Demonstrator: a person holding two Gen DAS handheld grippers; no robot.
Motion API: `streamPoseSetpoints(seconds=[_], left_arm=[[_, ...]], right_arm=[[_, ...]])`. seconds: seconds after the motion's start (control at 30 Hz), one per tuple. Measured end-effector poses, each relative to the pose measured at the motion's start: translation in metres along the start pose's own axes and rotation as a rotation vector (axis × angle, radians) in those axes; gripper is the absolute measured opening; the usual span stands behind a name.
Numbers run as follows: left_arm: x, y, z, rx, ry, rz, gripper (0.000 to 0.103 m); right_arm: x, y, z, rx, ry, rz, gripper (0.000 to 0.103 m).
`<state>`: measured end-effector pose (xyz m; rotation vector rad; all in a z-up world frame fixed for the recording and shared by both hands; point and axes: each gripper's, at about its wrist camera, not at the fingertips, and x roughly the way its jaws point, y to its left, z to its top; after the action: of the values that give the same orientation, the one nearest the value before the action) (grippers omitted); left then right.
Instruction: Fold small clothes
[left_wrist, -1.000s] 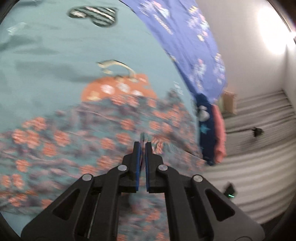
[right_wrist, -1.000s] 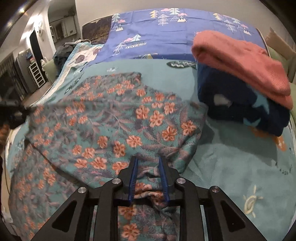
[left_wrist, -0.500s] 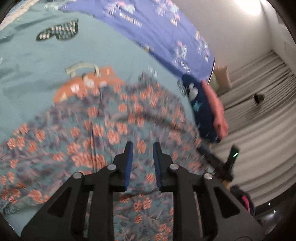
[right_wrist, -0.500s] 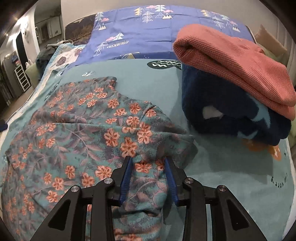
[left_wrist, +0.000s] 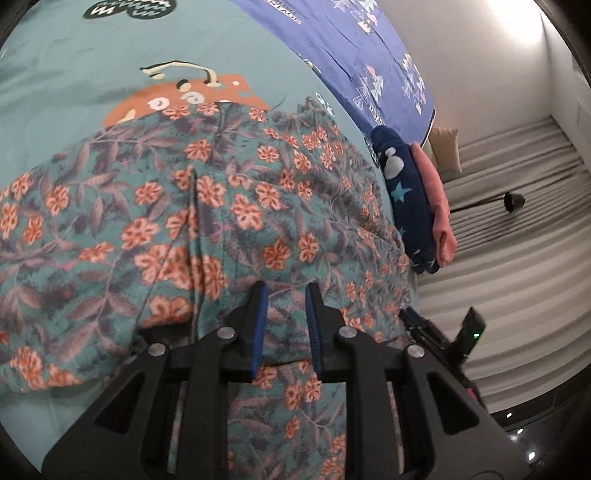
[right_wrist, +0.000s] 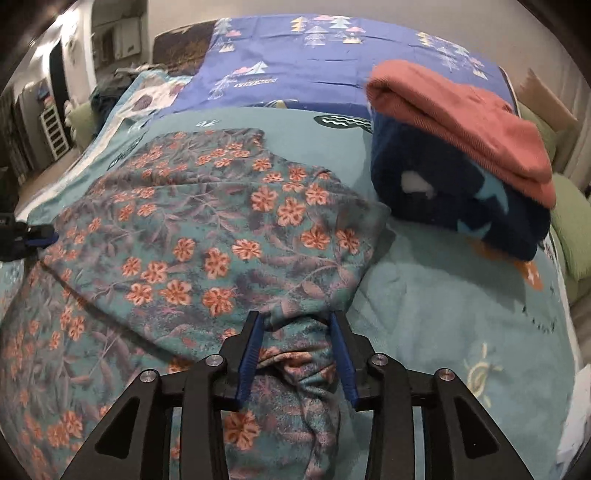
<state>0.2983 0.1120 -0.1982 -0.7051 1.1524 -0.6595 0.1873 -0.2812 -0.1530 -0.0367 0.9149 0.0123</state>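
Note:
A teal floral garment with orange flowers (left_wrist: 229, 206) lies folded over on the teal bedspread (left_wrist: 74, 66); it also shows in the right wrist view (right_wrist: 207, 236). My left gripper (left_wrist: 283, 291) is open, its jaws apart just over the cloth's near edge. My right gripper (right_wrist: 297, 325) is open wide, with a bunched fold of the garment lying loose between its fingers. The left gripper's tip shows at the garment's left corner in the right wrist view (right_wrist: 37, 236).
A stack of folded clothes, a coral piece (right_wrist: 461, 122) on a navy star-print piece (right_wrist: 443, 192), sits right of the garment; it also shows in the left wrist view (left_wrist: 410, 199). A blue tree-print sheet (right_wrist: 317, 70) lies behind. Curtains (left_wrist: 517, 258) hang beyond the bed.
Both grippers opened and let go of the garment. Its lifted half now lies folded flat over the rest. The left gripper drew back toward the near edge.

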Motion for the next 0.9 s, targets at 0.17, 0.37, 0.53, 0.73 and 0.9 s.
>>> streamPoseSetpoints(seconds=[0.17,0.37,0.53,0.73,0.9], left_arm=[[-0.066,0.015,0.006,0.0,-0.135,0.031,0.036],[-0.201,0.089,-0.012,-0.089,-0.391,0.209,0.055],[-0.287,0.17,-0.075,-0.279,-0.53,0.256,0.066],[-0.303,0.235,-0.147,-0.462,-0.549,0.337,0.066],[-0.286,0.26,-0.175,-0.55,-0.501,0.29,0.066]], right_arm=[[-0.018,-0.005,0.005,0.044,-0.024,-0.002,0.045],[-0.07,-0.004,0.0,0.087,-0.137,0.055,0.061],[-0.089,0.013,-0.004,0.05,-0.163,0.081,0.069],[-0.087,0.045,-0.006,0.002,-0.165,0.11,0.075],[-0.078,0.063,-0.004,-0.008,-0.137,0.138,0.075]])
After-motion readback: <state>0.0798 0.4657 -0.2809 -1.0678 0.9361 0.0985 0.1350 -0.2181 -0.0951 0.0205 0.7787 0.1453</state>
